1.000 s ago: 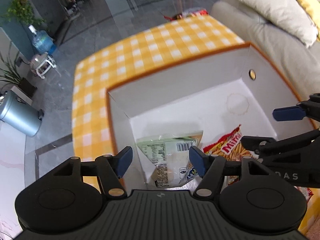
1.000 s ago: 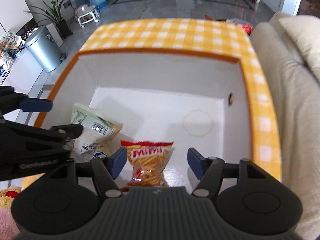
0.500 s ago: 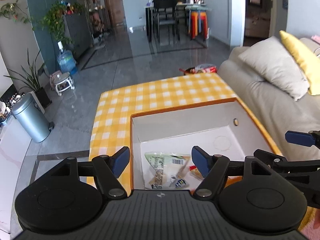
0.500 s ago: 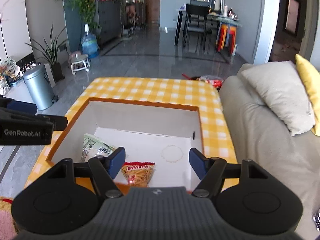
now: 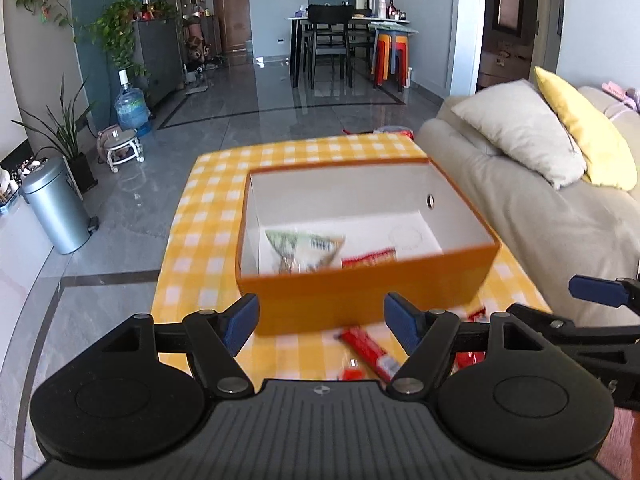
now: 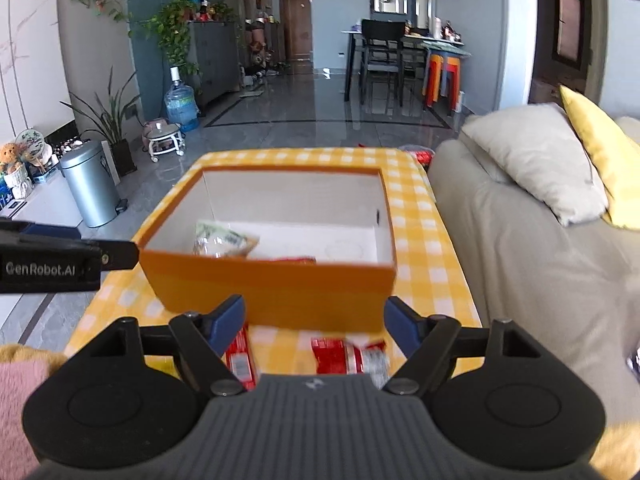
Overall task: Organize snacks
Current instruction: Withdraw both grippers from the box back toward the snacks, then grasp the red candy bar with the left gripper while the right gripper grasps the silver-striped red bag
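An orange box (image 5: 360, 292) with a white inside stands on the yellow checked tablecloth (image 5: 208, 208). In it lie a green-and-white packet (image 5: 304, 246) and a red snack bag (image 5: 370, 258). The right wrist view shows the same box (image 6: 272, 284), packet (image 6: 222, 240) and bag (image 6: 294, 259). Red snack packets (image 5: 370, 350) lie on the cloth in front of the box, two of them (image 6: 240, 354) (image 6: 348, 354) below my right gripper. My left gripper (image 5: 320, 316) is open and empty, back from the box. My right gripper (image 6: 314, 314) is opening, with nothing between its jaws.
A beige sofa (image 5: 540, 216) with a grey and a yellow cushion runs along the table's right side. A metal bin (image 5: 56, 208), a plant and a water bottle stand on the floor at the left. Something pink and fluffy (image 6: 16, 392) sits at the near left.
Both grippers have drawn back and up from over the box's inside to in front of it. Their jaws stand wider. The red packets on the cloth have come into view.
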`<state>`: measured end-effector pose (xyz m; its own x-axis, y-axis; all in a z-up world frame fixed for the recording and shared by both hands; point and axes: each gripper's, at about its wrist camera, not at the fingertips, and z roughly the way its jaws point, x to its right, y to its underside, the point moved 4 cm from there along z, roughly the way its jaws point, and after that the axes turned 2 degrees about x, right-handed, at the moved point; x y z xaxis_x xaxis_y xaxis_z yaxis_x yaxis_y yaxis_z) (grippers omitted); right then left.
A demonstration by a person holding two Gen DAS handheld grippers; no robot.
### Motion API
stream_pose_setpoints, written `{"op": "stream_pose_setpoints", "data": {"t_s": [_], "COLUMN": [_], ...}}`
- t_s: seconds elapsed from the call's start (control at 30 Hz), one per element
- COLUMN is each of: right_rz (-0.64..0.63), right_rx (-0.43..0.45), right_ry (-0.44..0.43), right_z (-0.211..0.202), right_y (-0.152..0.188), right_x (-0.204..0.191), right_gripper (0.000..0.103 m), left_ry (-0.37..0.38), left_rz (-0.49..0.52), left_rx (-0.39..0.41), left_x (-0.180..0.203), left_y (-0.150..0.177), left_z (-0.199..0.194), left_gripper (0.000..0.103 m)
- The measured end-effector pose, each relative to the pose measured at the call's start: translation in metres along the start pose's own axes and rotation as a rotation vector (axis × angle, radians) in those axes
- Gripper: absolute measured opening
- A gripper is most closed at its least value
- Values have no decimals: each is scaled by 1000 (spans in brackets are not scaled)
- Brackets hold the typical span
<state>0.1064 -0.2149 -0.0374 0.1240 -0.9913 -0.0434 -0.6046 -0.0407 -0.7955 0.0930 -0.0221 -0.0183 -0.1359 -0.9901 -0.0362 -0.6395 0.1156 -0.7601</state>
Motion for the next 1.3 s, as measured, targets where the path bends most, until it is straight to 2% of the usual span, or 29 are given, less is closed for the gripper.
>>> {"op": "stream_pose_setpoints", "data": {"t_s": [0.3,0.53,0.67,0.83,1.1,1.3], "right_rz": [-14,31,57,34,-3,-27], "right_rx": [-84,-146,-163,-167,-168,-188], "right_ry": [66,65,49,43,48,57], "right_z": [-4,7,15,28,56,81], "right_y": [47,74,75,74,71,71], "right_x": [12,25,28,25,29,35], "right_gripper": [74,74,74,73,73,73], "left_ry": [57,77,103,147,168,148], "left_rz": [2,-31,-56,-85,-179,-212], "left_rx": [-118,-193,-201,-215,-280,-323], "left_x": [17,18,20,28,41,51], "left_y": [42,67,67,63,59,58], "left_z": [5,13,19,34,68,93], "left_gripper": [84,84,83,78,73,72]}}
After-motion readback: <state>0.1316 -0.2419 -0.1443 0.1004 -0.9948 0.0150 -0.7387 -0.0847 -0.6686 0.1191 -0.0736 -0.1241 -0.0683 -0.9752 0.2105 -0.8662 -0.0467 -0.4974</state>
